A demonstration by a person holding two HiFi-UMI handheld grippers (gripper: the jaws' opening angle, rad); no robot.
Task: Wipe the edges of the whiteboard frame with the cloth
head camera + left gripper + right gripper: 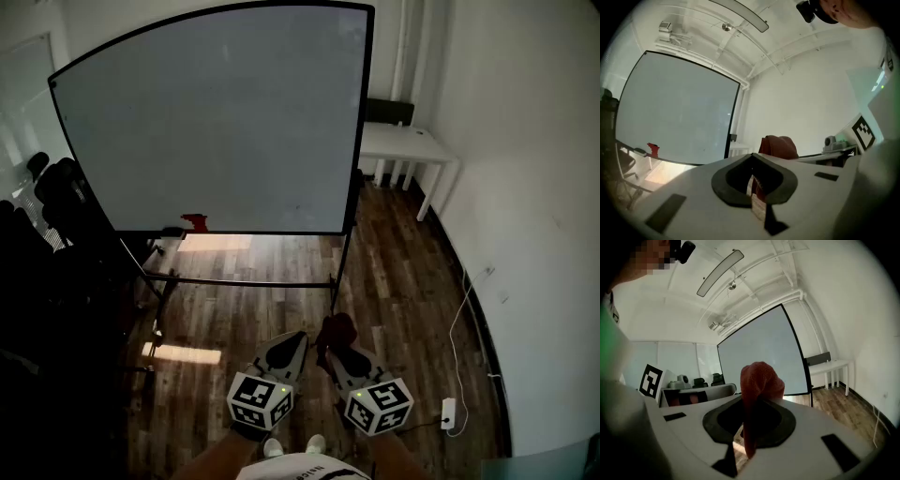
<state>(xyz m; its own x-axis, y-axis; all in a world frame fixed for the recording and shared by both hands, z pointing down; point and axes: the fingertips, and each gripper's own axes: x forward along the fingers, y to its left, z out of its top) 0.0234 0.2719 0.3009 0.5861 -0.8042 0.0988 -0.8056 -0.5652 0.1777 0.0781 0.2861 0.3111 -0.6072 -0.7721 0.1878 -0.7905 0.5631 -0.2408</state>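
The whiteboard (pixel 220 117) stands ahead on a wheeled stand, its thin black frame (pixel 357 122) running round a grey panel. It also shows in the left gripper view as whiteboard (pixel 675 112) and in the right gripper view as whiteboard (pixel 761 355). Low in the head view, well short of the board, my right gripper (pixel 330 351) is shut on a dark red cloth (pixel 336 329). The cloth (pixel 758 383) sticks up from between that gripper's (pixel 757 404) jaws. Beside it my left gripper (pixel 296 337) is shut with nothing held; from the left gripper (pixel 752 157) the cloth (pixel 779 146) shows just beyond.
A white table (pixel 408 145) stands against the back right wall. A small red object (pixel 195 222) and an eraser (pixel 172 231) rest on the board's tray. Dark chairs (pixel 52 192) crowd the left. A power strip (pixel 448 412) with a cable lies on the wooden floor at right.
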